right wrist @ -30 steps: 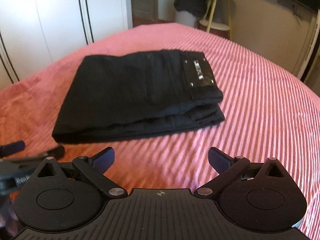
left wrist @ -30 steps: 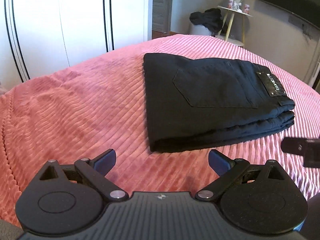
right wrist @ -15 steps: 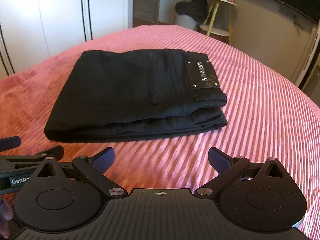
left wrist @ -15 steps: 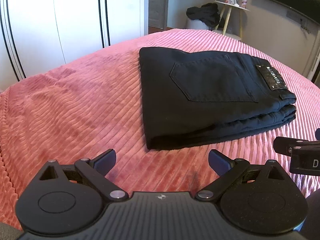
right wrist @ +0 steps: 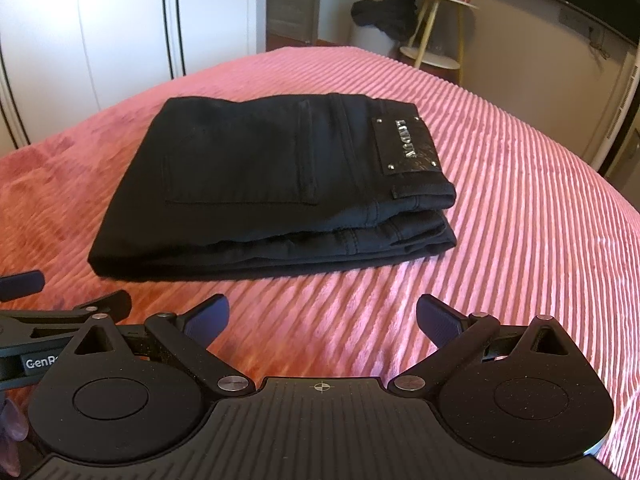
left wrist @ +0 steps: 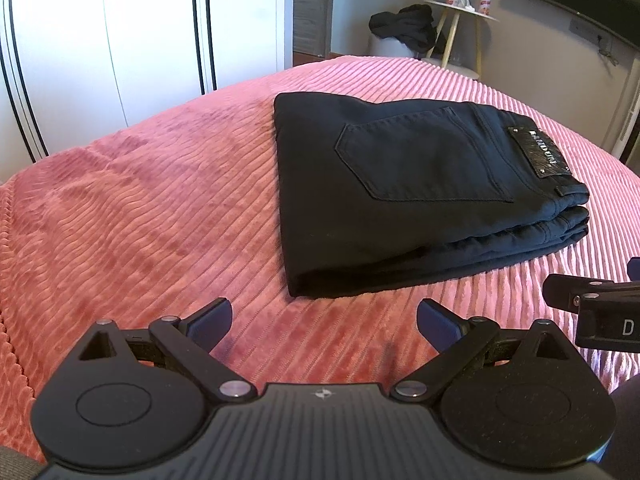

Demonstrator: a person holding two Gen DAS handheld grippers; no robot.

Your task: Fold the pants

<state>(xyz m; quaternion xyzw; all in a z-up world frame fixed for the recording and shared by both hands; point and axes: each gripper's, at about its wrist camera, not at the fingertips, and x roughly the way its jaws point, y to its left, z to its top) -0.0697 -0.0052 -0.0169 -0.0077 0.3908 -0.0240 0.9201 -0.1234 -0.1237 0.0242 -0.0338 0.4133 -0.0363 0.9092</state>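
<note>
Black pants (left wrist: 408,184) lie folded in a compact stack on the pink ribbed bedspread (left wrist: 140,220), back pocket and leather label on top. They show in the right wrist view too (right wrist: 256,188). My left gripper (left wrist: 324,322) is open and empty, hovering over the bedspread short of the stack's near left corner. My right gripper (right wrist: 322,320) is open and empty, short of the stack's near edge. Each gripper shows at the edge of the other's view: the right one (left wrist: 592,304) and the left one (right wrist: 60,312).
White wardrobe doors (left wrist: 100,48) stand behind the bed on the left. A round side table (left wrist: 460,32) and a dark heap of clothes (left wrist: 404,28) stand at the back right. The bedspread (right wrist: 520,200) extends to the right of the stack.
Both grippers have drawn back and risen slightly from the folded pants, staying open. The stack has not moved.
</note>
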